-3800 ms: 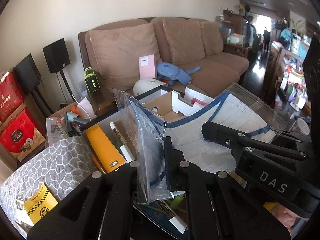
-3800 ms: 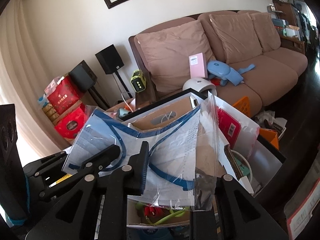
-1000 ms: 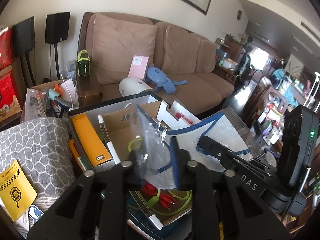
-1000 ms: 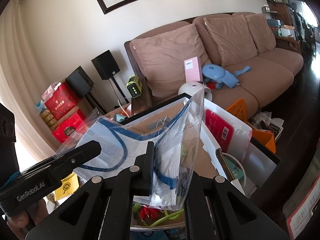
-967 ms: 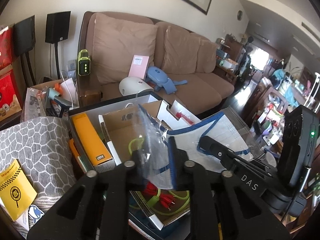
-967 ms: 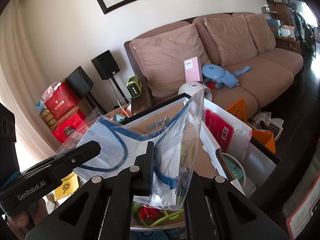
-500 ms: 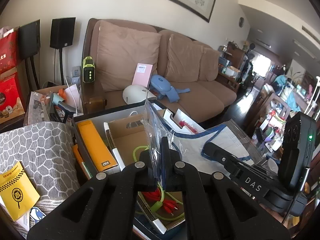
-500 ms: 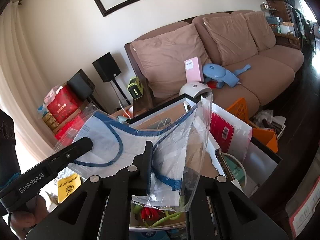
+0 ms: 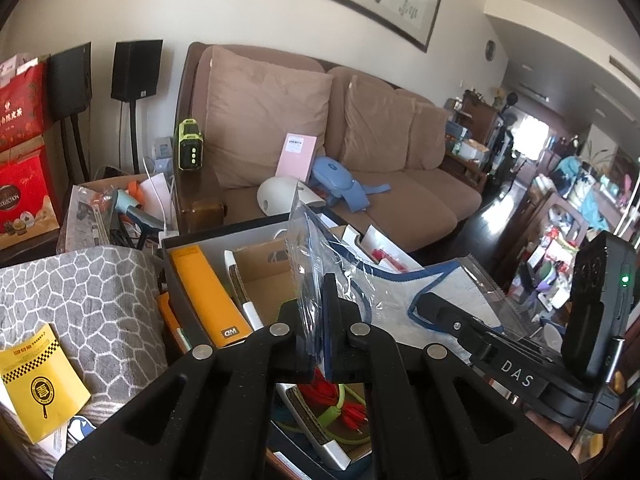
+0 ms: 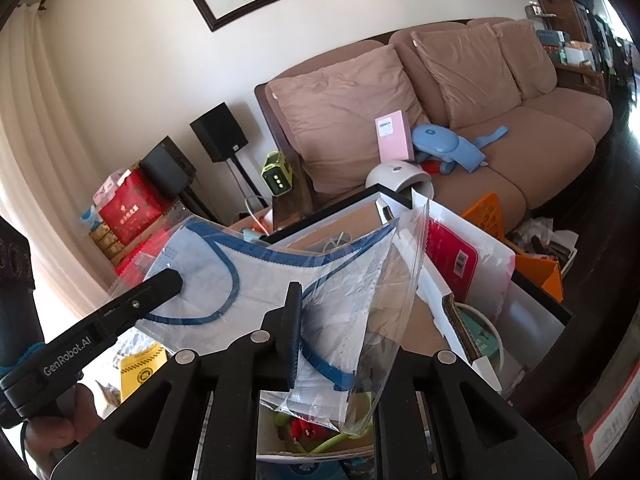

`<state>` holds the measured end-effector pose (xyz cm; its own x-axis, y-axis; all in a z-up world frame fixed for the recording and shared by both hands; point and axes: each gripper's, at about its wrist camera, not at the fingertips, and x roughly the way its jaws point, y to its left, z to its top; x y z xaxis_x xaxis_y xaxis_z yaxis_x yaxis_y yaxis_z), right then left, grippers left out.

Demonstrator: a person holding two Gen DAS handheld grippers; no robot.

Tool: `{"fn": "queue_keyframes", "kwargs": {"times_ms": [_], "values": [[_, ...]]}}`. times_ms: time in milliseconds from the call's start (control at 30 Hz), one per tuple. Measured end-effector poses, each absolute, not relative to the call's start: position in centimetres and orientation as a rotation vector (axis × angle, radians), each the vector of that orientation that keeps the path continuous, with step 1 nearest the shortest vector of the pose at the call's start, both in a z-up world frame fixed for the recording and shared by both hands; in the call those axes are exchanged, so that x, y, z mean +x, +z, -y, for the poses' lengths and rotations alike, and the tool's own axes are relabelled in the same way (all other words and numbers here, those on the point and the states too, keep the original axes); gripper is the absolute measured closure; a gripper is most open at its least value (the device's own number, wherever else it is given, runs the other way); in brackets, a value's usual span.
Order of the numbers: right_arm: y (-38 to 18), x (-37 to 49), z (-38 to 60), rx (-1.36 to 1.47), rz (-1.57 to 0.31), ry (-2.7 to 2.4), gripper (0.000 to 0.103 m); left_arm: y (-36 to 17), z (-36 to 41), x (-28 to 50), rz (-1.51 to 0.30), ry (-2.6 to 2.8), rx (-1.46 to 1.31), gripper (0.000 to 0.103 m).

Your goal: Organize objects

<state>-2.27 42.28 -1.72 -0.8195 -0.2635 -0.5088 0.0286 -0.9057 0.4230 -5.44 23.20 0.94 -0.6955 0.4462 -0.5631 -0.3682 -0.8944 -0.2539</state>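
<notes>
**Bagged mask held between 2 tongs above a cluttered box**

While the left tongs [image 9: 316,332] are pressed together on one edge of a clear plastic bag [image 9: 308,264], the right tongs [image 10: 332,336] stand slightly parted, their jaws having just been opening with the bag's other end between them. In the right wrist view the left-hand finger [image 10: 290,332] of the right tongs lies against the plastic; the right-hand finger is hidden behind the bag, so whether it touches cannot be told. Inside the bag sits a white face mask with blue trim [image 10: 248,280], stretched between the 2 tools and hanging above an open black box [image 9: 224,236].

Within that box lie an orange carton [image 9: 204,292], a brown cardboard insert [image 9: 264,276] and, lower down, a green and red bundle of cables [image 9: 344,400]. Left of the box a grey patterned cloth [image 9: 92,296] carries a yellow packet [image 9: 40,380]. Behind stands a brown sofa [image 9: 400,184] with a pink booklet [image 9: 298,156] and a blue device [image 9: 340,180] on its seat.
</notes>
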Motion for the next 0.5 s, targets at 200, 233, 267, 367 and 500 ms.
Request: {"fn": "queue_keyframes", "kwargs": {"times_ms": [200,233,267,367,500], "values": [[-1.70,-2.33,-42.44,0.877,0.626,-2.789,0.087,1.26,-23.13,-5.42,0.165,2.544,-0.885,0.101],[-1.69,-2.31,-42.45,0.877,0.628,-2.790,0.087,1.32,-23.20,-5.41,0.162,2.544,-0.884,0.101],[-1.60,-2.30,-42.59,0.874,0.634,-2.794,0.087,1.35,-23.32,-5.40,0.159,2.544,-0.883,0.101],[-1.41,-2.23,-42.72,0.861,0.642,-2.801,0.087,1.37,-23.48,-5.32,0.150,2.545,-0.881,0.101],[-1.46,-2.21,-42.86,0.865,0.655,-2.802,0.086,1.34,-23.53,-5.33,0.148,2.544,-0.883,0.101]]}}
